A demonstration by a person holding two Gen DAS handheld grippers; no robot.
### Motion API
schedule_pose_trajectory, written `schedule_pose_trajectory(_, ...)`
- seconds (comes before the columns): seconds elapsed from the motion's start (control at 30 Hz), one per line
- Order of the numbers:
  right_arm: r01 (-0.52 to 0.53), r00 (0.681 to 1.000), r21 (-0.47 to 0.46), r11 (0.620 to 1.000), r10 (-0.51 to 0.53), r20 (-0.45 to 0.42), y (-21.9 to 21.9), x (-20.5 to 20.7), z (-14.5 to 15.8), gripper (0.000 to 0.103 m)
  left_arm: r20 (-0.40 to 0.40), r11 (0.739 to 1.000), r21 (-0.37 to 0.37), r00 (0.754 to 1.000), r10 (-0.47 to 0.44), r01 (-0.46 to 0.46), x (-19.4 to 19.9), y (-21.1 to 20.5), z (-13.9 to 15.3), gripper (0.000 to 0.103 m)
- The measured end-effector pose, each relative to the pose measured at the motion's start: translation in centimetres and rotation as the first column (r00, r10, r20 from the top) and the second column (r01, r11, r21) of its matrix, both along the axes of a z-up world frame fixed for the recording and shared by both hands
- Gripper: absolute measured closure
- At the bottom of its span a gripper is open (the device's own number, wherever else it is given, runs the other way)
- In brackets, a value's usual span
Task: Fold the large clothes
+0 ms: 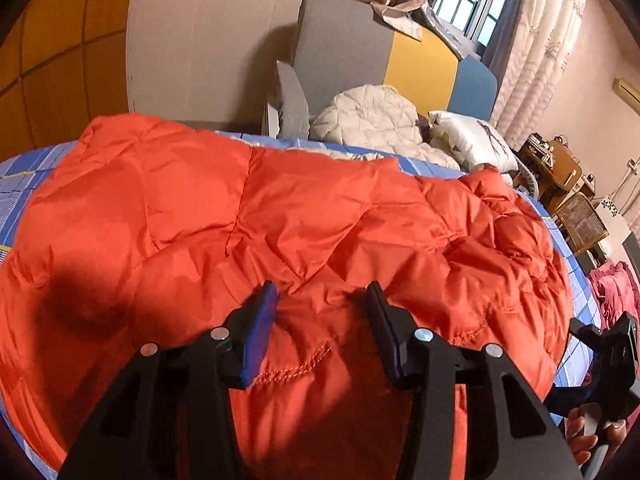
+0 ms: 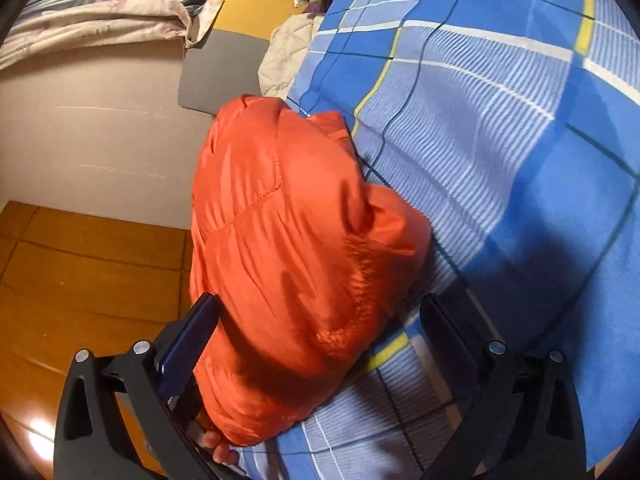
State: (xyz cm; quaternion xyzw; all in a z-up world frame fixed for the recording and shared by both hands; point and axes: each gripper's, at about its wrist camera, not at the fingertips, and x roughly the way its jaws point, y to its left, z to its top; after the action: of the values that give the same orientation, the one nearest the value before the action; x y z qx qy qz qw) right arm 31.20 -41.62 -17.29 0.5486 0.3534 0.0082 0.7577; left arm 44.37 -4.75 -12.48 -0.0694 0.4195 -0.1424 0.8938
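Observation:
A large orange quilted down jacket (image 1: 280, 216) lies spread over the blue plaid bed sheet (image 1: 16, 184). My left gripper (image 1: 322, 300) is open just above the jacket's near part, fingers apart with fabric below them. In the right wrist view a puffy end of the same jacket (image 2: 288, 248) lies on the sheet (image 2: 500, 140). My right gripper (image 2: 320, 316) is open wide, with the jacket's end between its fingers and against the left finger (image 2: 192, 336). The right gripper also shows at the edge of the left wrist view (image 1: 616, 364).
A grey, yellow and blue headboard (image 1: 420, 64) stands at the far end, with a cream quilted blanket (image 1: 372, 120) and a white pillow (image 1: 476, 140) before it. A curtained window (image 1: 472, 0) is behind. Wooden wall panels (image 1: 52, 60), wicker furniture (image 1: 580, 220) and a pink cloth (image 1: 616, 284) flank the bed.

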Motion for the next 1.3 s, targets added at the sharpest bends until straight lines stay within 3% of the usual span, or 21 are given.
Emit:
schedule_pose_trajectory(0.4,0.021,0.999,0.022,1.0,-0.021,0.037,2.0,2.8,-0.2,0.004,-0.02,0.999,0.033,1.0,-0.001,0.002,0.4,-0.4,-1.2,0.056)
schedule_pose_trajectory(0.43,0.019,0.999,0.018,1.0,-0.02,0.043,2.2,3.0,-0.2,0.008,-0.02,0.999,0.034,1.0,0.0,0.001,0.3,-0.4,-1.3,0.056)
schedule_pose_trajectory(0.6,-0.01,0.997,0.047,0.999,0.006,0.081,1.8,3.4,-0.3,0.06,-0.035,1.0,0.023,0.999,0.011,-0.01,0.5,-0.4,-1.8,0.056)
schedule_pose_trajectory(0.63,-0.022,0.996,0.037,0.999,0.019,0.091,1.7,3.4,0.1,0.064,-0.038,1.0,0.02,0.999,0.011,-0.01,0.5,-0.5,-1.9,0.056)
schedule_pose_trajectory(0.7,-0.049,0.992,0.003,0.999,0.048,0.113,1.9,3.3,1.4,0.074,-0.04,1.0,0.018,0.999,0.012,-0.011,0.5,-0.5,-2.1,0.056)
schedule_pose_trajectory(0.87,-0.104,0.979,-0.113,0.988,0.122,0.166,2.7,2.5,5.3,0.079,-0.053,1.0,-0.021,0.999,0.005,-0.006,-0.1,-0.5,-2.3,0.057)
schedule_pose_trajectory(1.0,-0.122,0.957,-0.239,0.963,0.178,0.229,3.3,0.4,9.9,0.081,-0.067,0.995,-0.098,0.998,-0.021,0.014,-1.5,-1.4,-2.1,0.059)
schedule_pose_trajectory(1.13,-0.122,0.942,-0.364,0.923,0.224,0.252,3.5,-2.2,13.7,0.082,-0.077,0.982,-0.177,0.994,-0.076,0.061,-3.7,-3.8,-2.3,0.06)
schedule_pose_trajectory(1.27,-0.141,0.938,-0.53,0.836,0.284,0.198,5.4,-3.8,15.9,0.082,-0.082,0.979,-0.187,0.991,-0.102,0.086,-4.8,-6.4,-3.0,0.06)
schedule_pose_trajectory(1.3,-0.146,0.937,-0.54,0.829,0.291,0.193,5.6,-3.7,16.0,0.082,-0.081,0.979,-0.185,0.991,-0.105,0.088,-4.9,-6.8,-3.1,0.06)
